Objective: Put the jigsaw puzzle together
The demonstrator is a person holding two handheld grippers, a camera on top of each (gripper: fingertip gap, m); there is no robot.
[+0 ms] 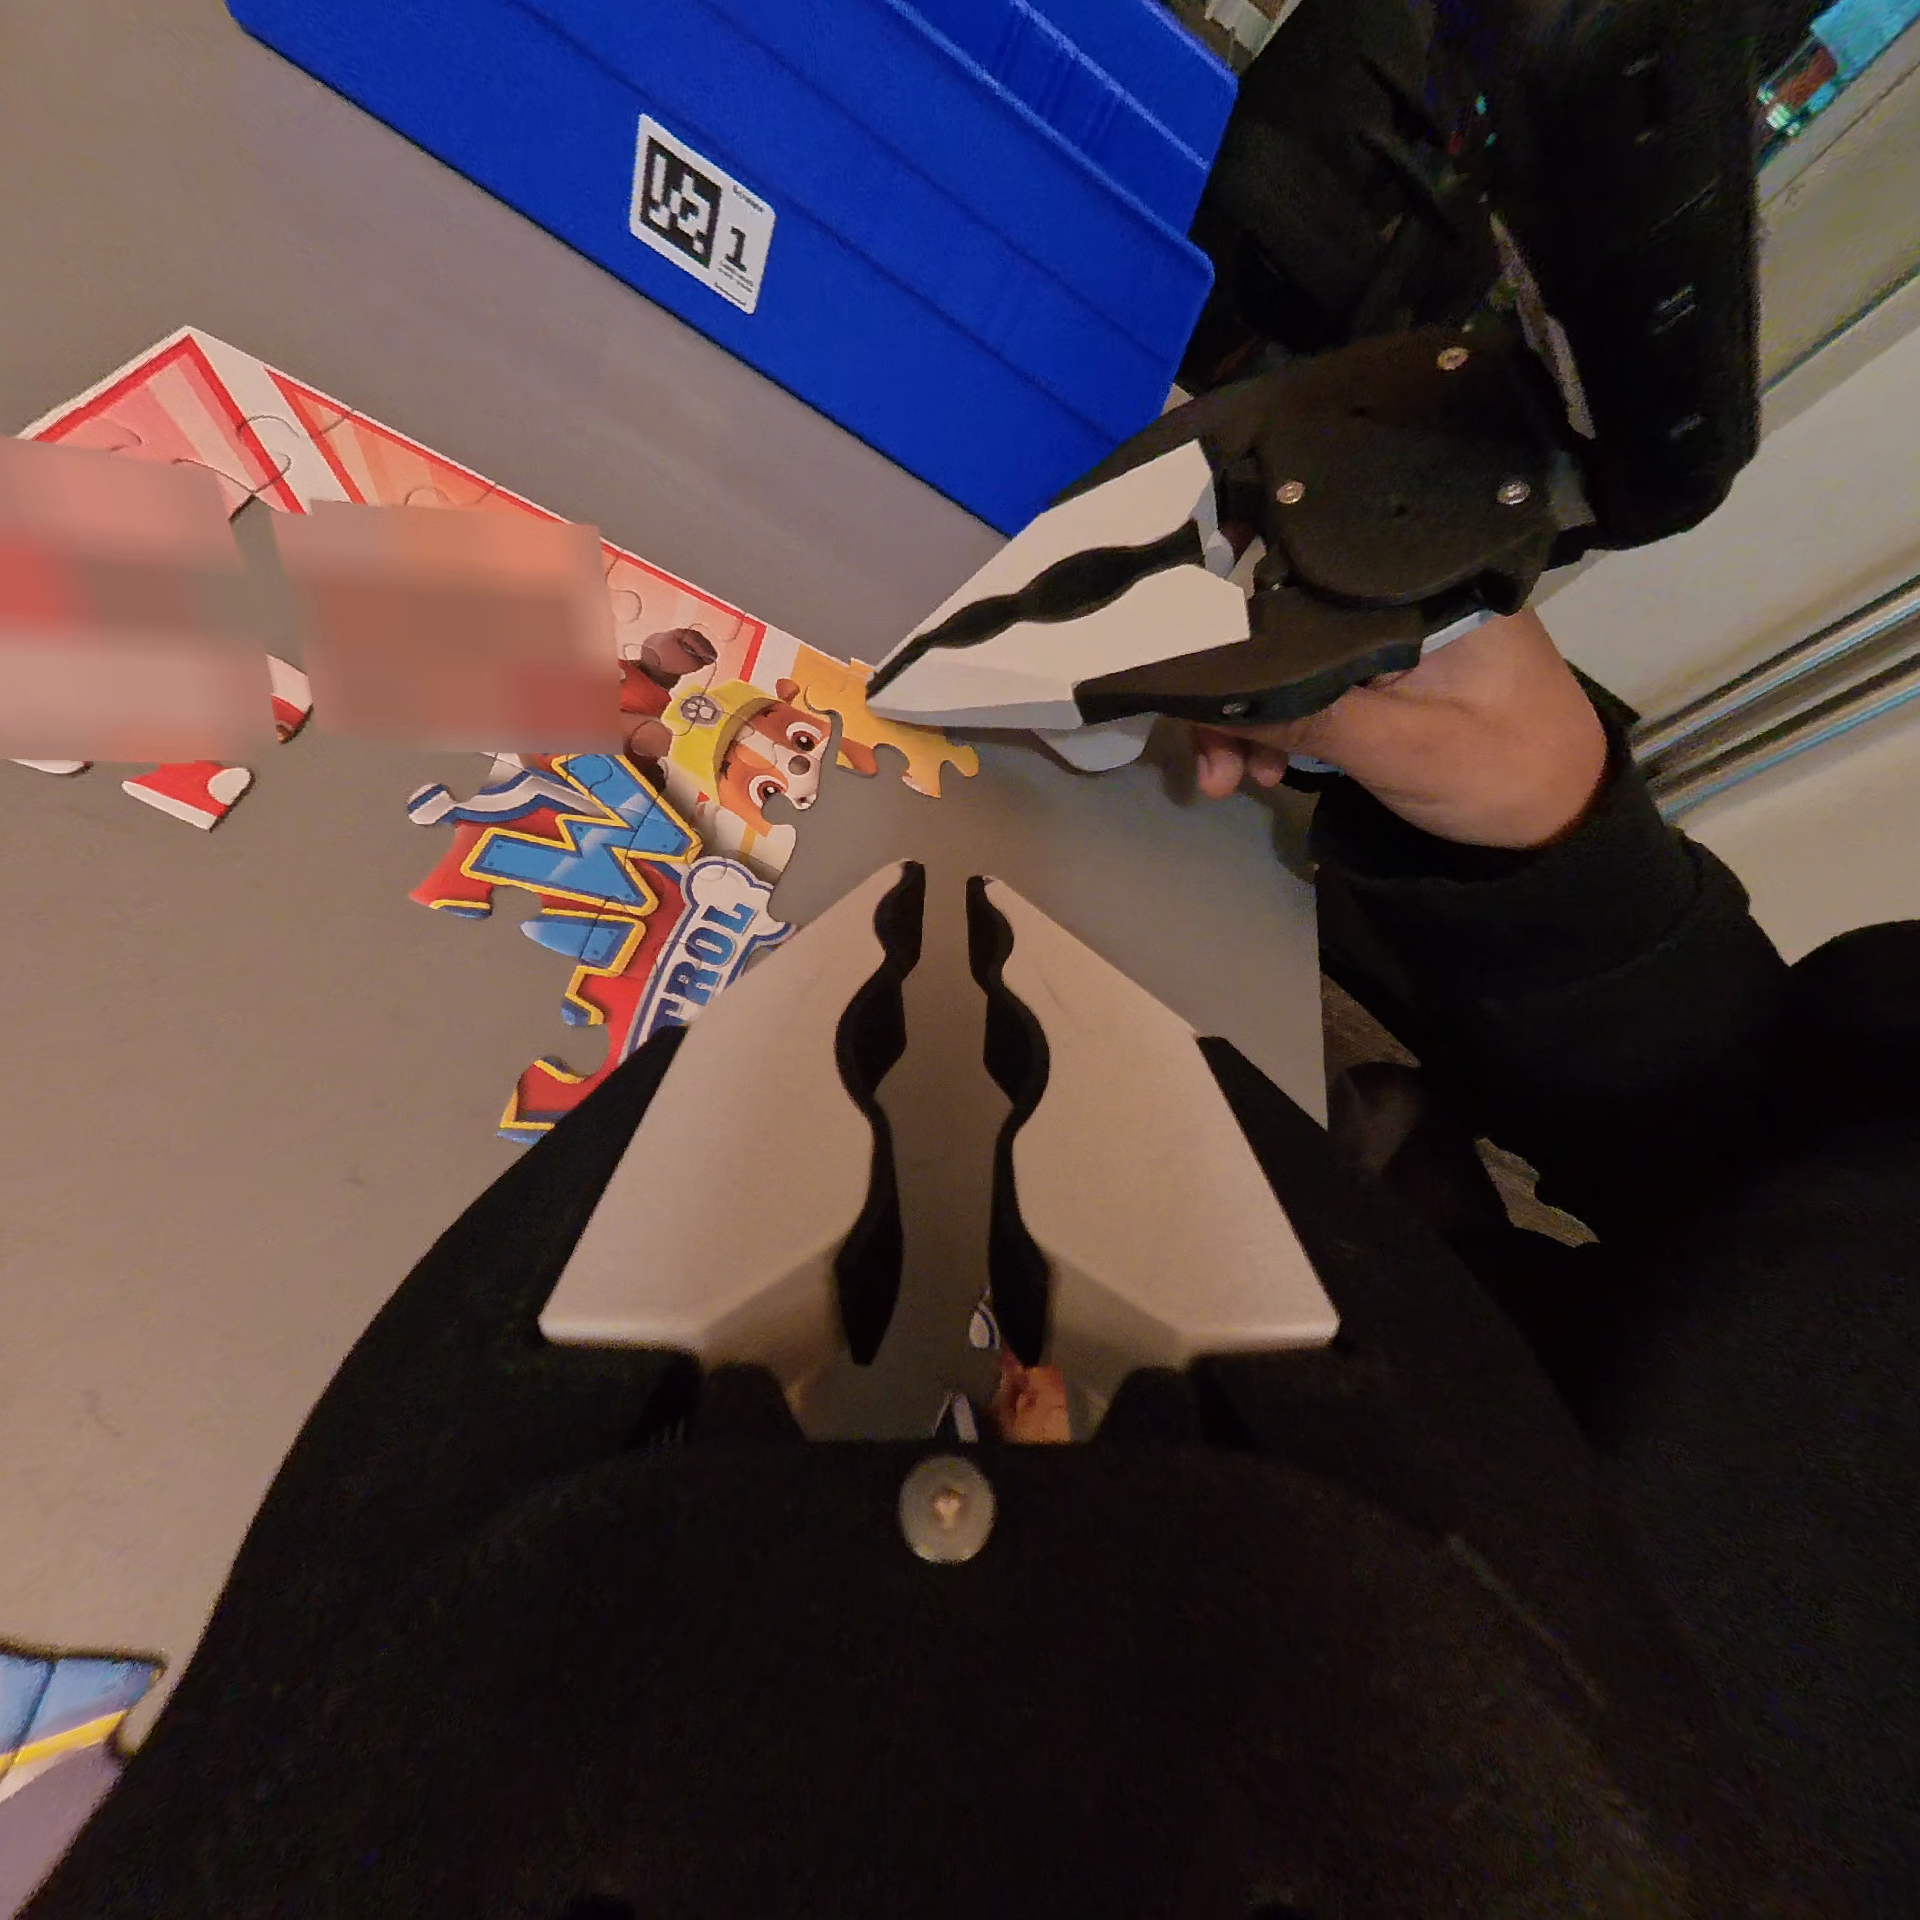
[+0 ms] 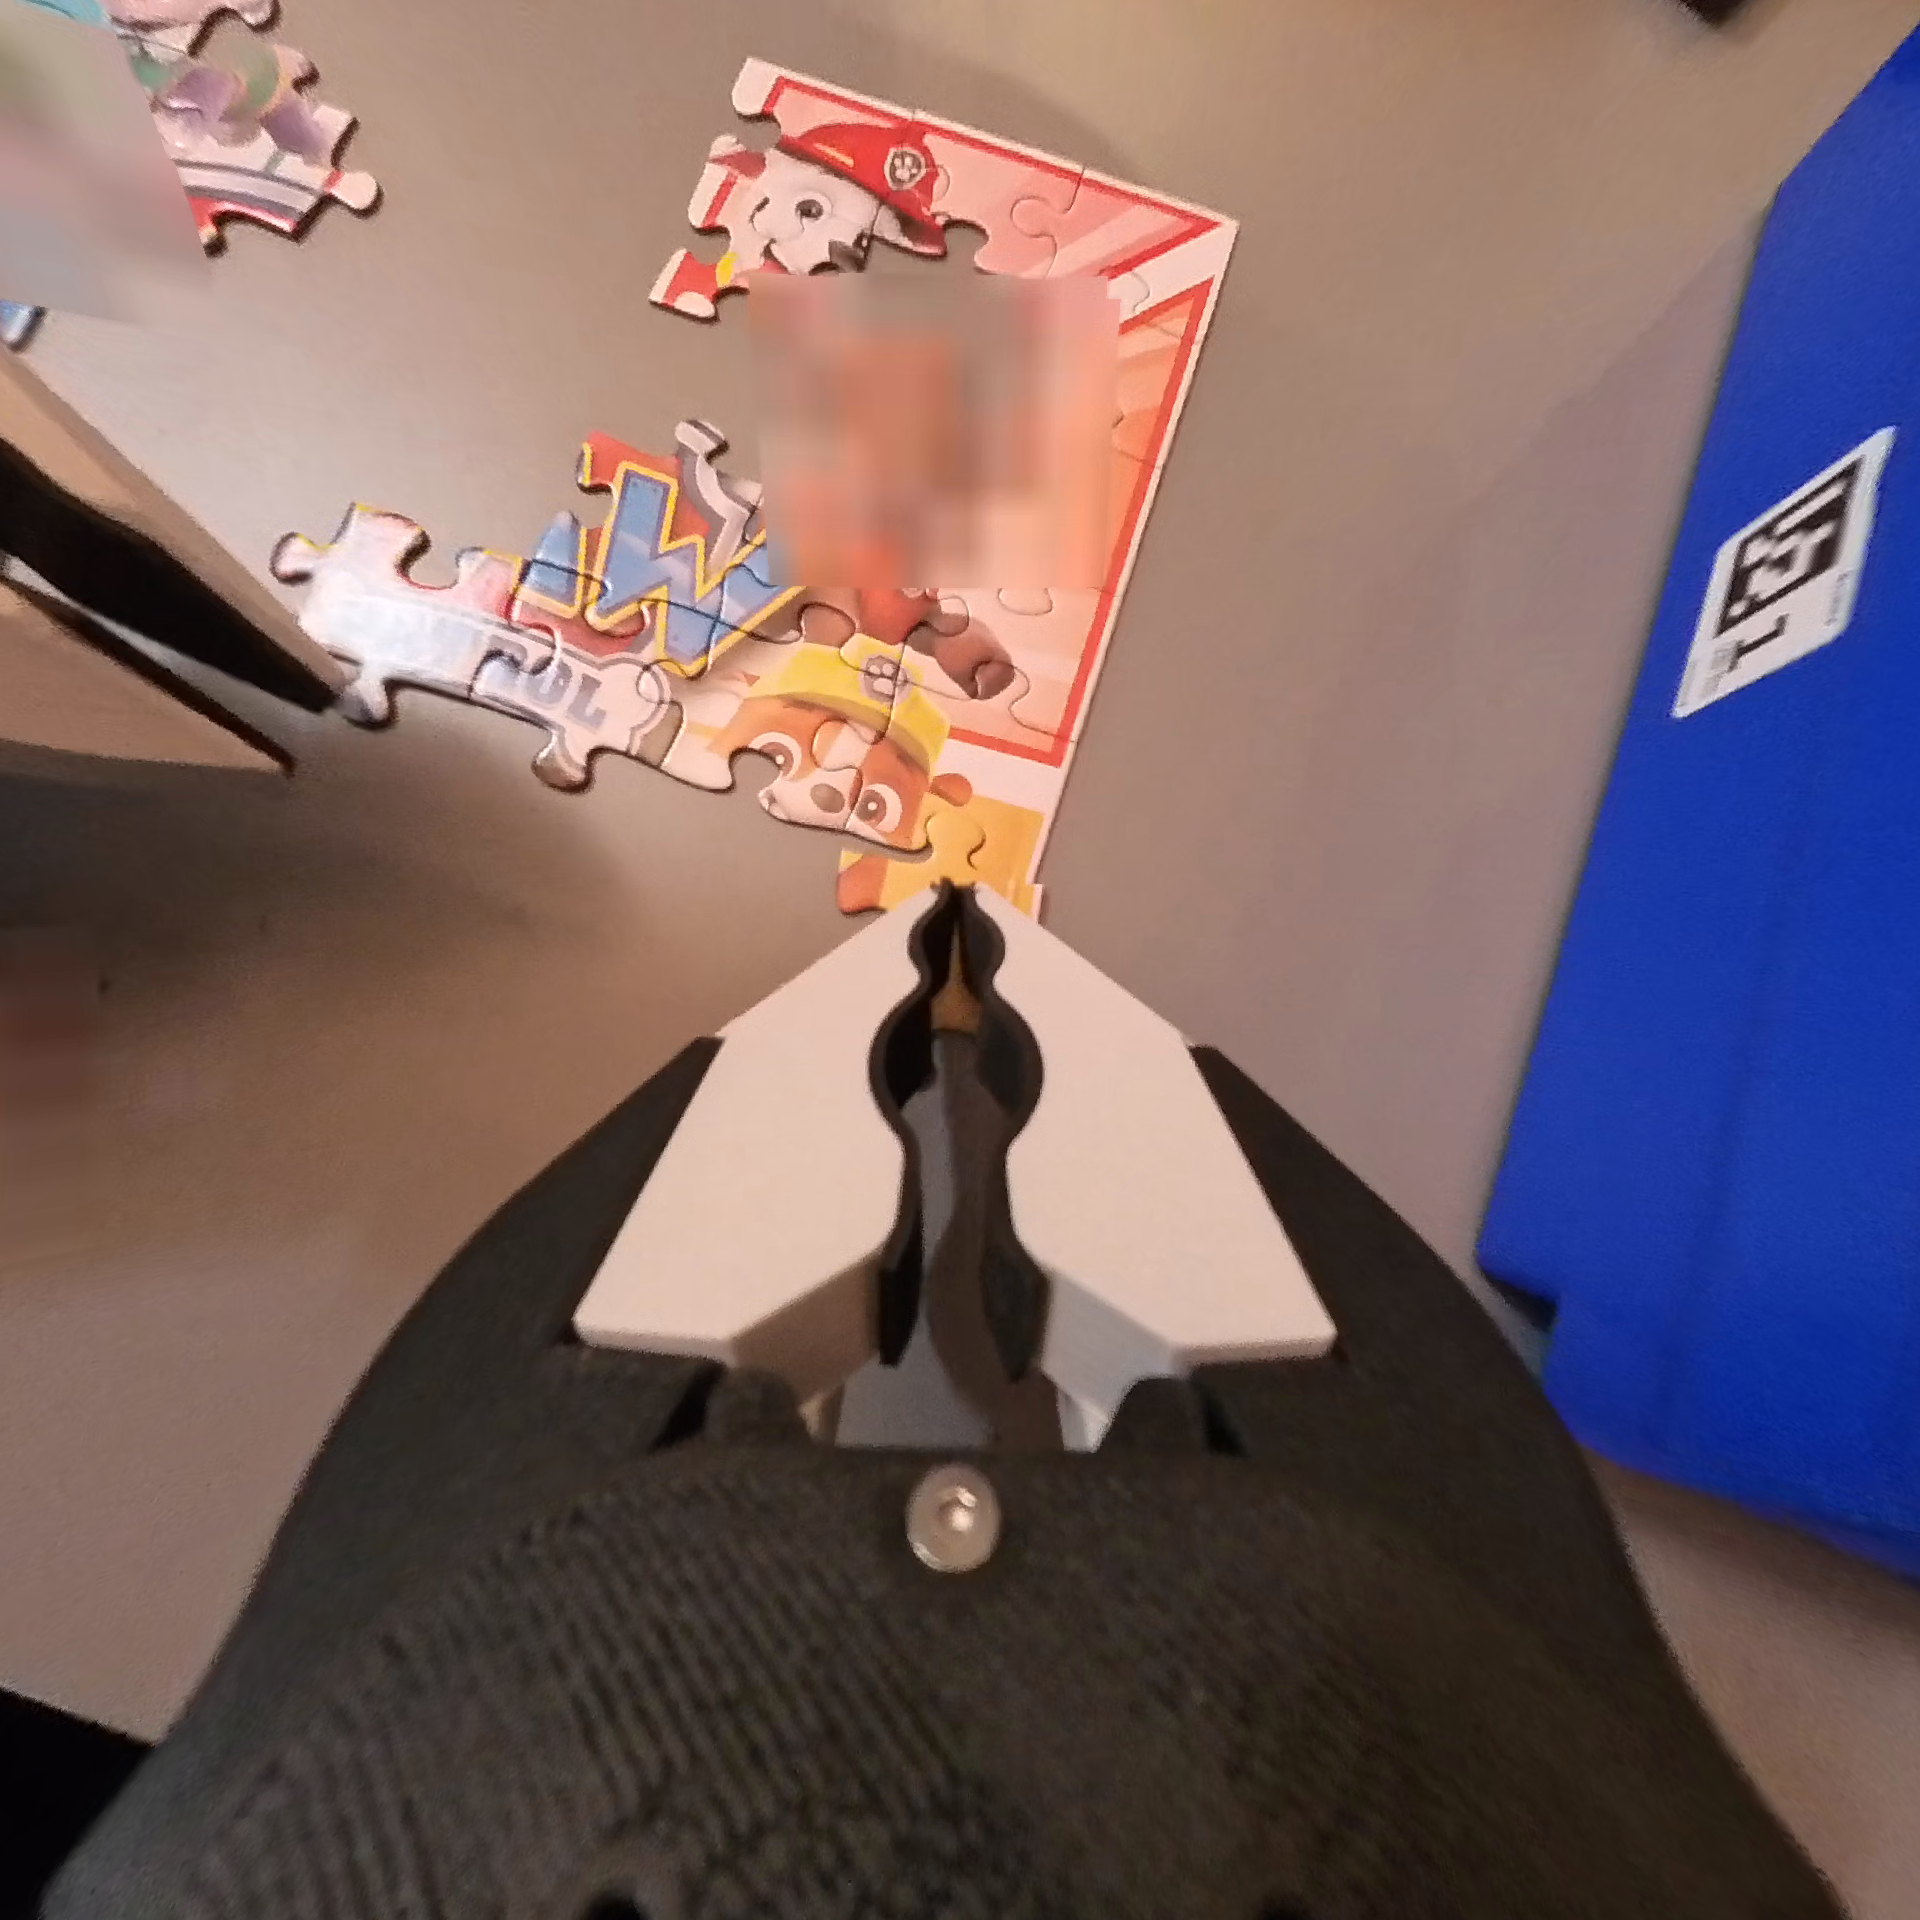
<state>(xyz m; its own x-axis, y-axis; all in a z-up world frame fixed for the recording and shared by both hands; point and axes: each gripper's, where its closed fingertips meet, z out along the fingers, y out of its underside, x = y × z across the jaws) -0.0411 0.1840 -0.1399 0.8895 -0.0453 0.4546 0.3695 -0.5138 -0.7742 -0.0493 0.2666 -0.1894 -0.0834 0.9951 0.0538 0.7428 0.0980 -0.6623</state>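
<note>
A partly built cartoon jigsaw (image 1: 665, 790) lies flat on the grey table (image 1: 520, 416). My right gripper (image 2: 956, 896) is shut. Its tips rest on the orange piece (image 2: 987, 842) at the jigsaw's near corner. The left wrist view shows the same: the right gripper (image 1: 878, 691) has its tips down on the orange piece (image 1: 914, 748), which lies flat. My left gripper (image 1: 943, 878) is slightly open with only bare table between its tips. It hovers at the jigsaw's lettered end and also shows in the right wrist view (image 2: 312, 707).
A blue bin (image 1: 883, 208) with a white tag stands behind the jigsaw and also shows in the right wrist view (image 2: 1714, 935). Loose pieces lie apart (image 1: 192, 790), (image 1: 62, 1714), (image 2: 270, 156). A person's hand (image 1: 1434, 748) holds the right gripper near the table's right edge. Left tips to right tips: about 10 cm.
</note>
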